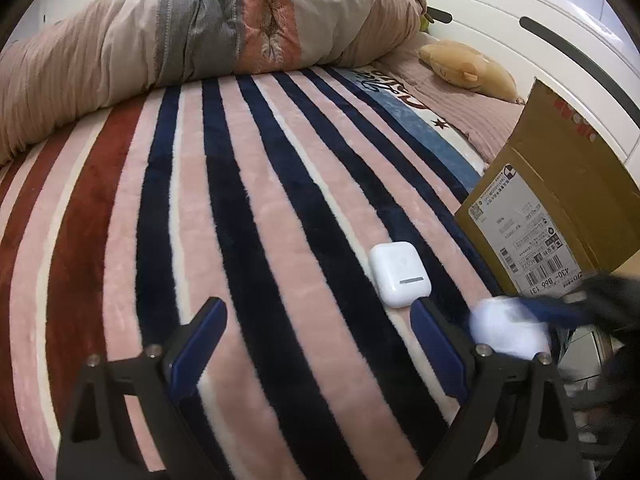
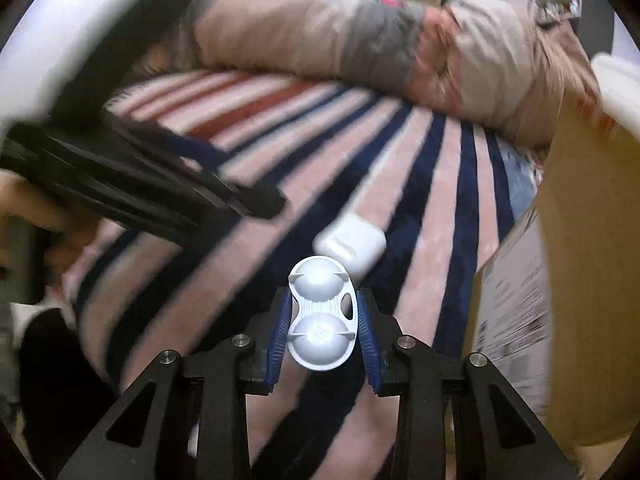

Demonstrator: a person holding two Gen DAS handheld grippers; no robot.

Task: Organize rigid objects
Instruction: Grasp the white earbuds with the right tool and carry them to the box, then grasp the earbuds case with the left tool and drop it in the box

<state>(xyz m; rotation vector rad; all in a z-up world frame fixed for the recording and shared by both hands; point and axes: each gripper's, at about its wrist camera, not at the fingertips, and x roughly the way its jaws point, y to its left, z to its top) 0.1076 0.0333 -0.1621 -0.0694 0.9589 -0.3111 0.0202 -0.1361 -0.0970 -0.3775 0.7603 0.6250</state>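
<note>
A white earbud case (image 1: 399, 273) lies on the striped blanket (image 1: 248, 216), just beyond my left gripper's right fingertip. My left gripper (image 1: 318, 312) is open and empty, low over the blanket. My right gripper (image 2: 322, 300) is shut on a white two-cup contact lens case (image 2: 322, 314), held above the blanket near the earbud case (image 2: 351, 245). In the left wrist view the lens case shows as a white blur (image 1: 508, 330) at the right with the right gripper behind it. A cardboard box (image 1: 560, 208) stands at the right; it also shows in the right wrist view (image 2: 568, 280).
A rolled quilt (image 1: 192, 40) lies along the far side of the bed. A tan plush toy (image 1: 468, 68) rests by the white headboard (image 1: 520, 32). The left gripper's body (image 2: 132, 184) crosses the left of the right wrist view.
</note>
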